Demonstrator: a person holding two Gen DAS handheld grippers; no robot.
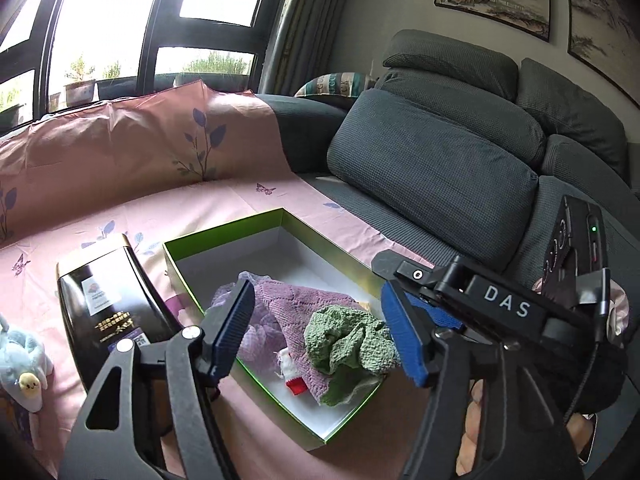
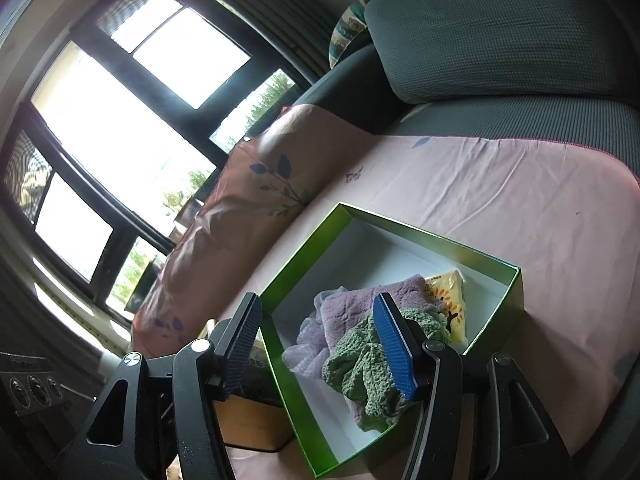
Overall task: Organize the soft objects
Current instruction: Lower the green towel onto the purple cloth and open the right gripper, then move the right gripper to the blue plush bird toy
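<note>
A green box (image 1: 224, 227) with a white inside sits open on the pink sheet; it also shows in the right wrist view (image 2: 304, 240). In it lie a purple towel (image 1: 288, 304), a crumpled green cloth (image 1: 348, 344) and a yellow tissue pack (image 2: 450, 296). My left gripper (image 1: 320, 336) is open above the box's near end, with nothing between its pads. My right gripper (image 2: 320, 344) is open above the same cloths; its body enters the left wrist view from the right (image 1: 496, 300). A pale blue plush toy (image 1: 22, 364) lies at the far left.
A black tin (image 1: 108, 304) lies left of the box. A pink leaf-print sheet (image 1: 140, 152) covers the seat and back. Dark grey sofa cushions (image 1: 432, 176) stand to the right. Windows are behind.
</note>
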